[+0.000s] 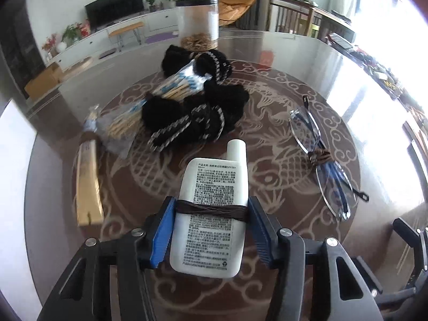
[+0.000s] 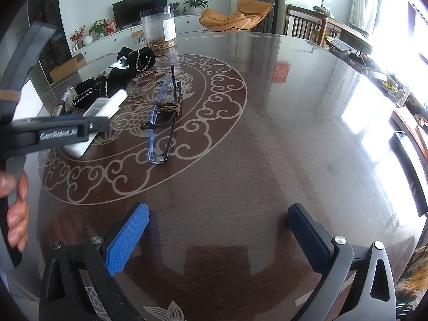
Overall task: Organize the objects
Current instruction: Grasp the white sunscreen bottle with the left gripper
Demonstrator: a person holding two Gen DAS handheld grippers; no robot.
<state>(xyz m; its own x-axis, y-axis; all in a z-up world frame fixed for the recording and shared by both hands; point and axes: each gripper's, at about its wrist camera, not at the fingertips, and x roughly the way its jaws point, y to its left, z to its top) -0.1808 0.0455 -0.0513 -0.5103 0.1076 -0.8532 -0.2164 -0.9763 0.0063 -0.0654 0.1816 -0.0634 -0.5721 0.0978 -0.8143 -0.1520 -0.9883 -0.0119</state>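
Observation:
My left gripper [image 1: 211,211] is shut on a white sunscreen bottle [image 1: 214,198] wrapped with a brown band, held just above the table; the bottle also shows in the right wrist view [image 2: 107,107], with the left gripper body [image 2: 53,131] in front of it. Ahead lie black knitted items [image 1: 198,107], packs of wooden sticks [image 1: 176,85] and a long yellow box [image 1: 88,182]. Folded glasses [image 1: 318,157] bound with a brown band lie to the right; they also show in the right wrist view [image 2: 163,117]. My right gripper [image 2: 216,230] is open and empty above bare table.
A clear plastic jar [image 1: 198,24] with rubber bands in its bottom stands at the far side of the round patterned table [image 2: 267,133]. A white sheet [image 1: 16,139] lies at the table's left edge. Cluttered shelves run along the right.

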